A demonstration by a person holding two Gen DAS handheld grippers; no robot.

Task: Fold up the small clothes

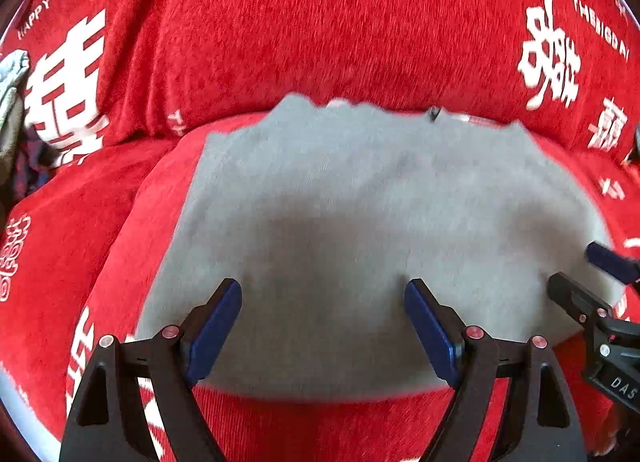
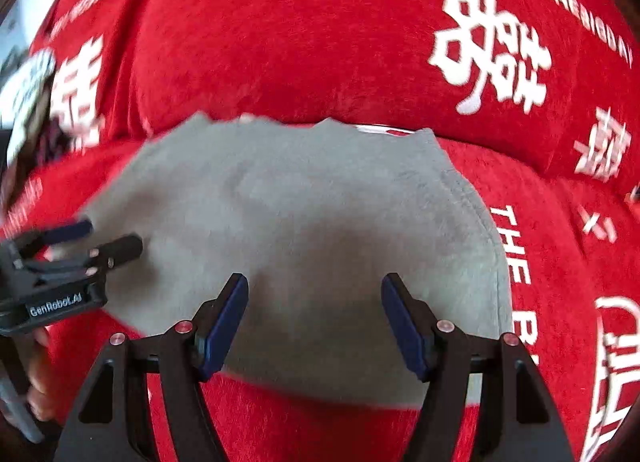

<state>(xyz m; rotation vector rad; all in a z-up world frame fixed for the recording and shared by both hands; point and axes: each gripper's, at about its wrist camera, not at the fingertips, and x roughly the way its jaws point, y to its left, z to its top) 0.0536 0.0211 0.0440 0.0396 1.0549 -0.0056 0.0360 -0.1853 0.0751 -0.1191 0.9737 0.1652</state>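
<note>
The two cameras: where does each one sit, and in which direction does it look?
Left wrist: sits on the left gripper, looks forward over the grey garment; its own open fingers show, and the right gripper at the right edge.
Right wrist: sits on the right gripper, same direction; its open fingers show, and the left gripper at the left edge.
Shared: the garment and the red cover.

We read "GenRobot.AI" on left gripper (image 2: 100, 240), "DAS" on right gripper (image 1: 592, 270), "HAPPY WEDDIN" and "THE BIG DAY" in white on red cover (image 1: 320, 22), plus white Chinese characters
</note>
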